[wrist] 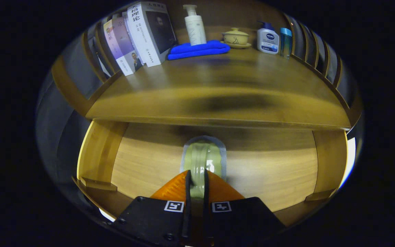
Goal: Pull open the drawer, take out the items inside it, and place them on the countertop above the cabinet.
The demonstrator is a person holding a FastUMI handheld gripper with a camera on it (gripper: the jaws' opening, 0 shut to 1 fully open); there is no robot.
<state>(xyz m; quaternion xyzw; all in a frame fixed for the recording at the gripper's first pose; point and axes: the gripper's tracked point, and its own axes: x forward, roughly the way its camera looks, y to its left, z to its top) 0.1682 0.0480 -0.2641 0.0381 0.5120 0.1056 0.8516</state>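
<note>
Fingers first: I have the gripper (pixel 196 178) angled down into the open drawer (pixel 135 164), and its two fingers stand close together, pressing on the near edge of a pale green roll (pixel 204 157), tape by the look of it, though I can't be sure. Both fingers pinch that edge from either side, so I call it clamped on the roll. The roll seems to stand on its edge just ahead of the fingertips, about mid-way across the drawer floor, well apart from both side walls. I can't tell whether it touches the floor or hangs just above it.

Drawer is pulled out, and its light wooden bottom shows bare around the roll.

Above it, the countertop (pixel 218 92) runs across beyond the fingers. At its back I see a row of leaning books (pixel 142 34) on the left, then a folded blue cloth (pixel 199 49) with a white pump bottle (pixel 194 25) upright just behind it or on its rear edge. Next comes a yellow lidded bowl (pixel 236 37) on a saucer, then a white lotion bottle (pixel 267 39) and, just beside it, a blue tube (pixel 285 41).
</note>
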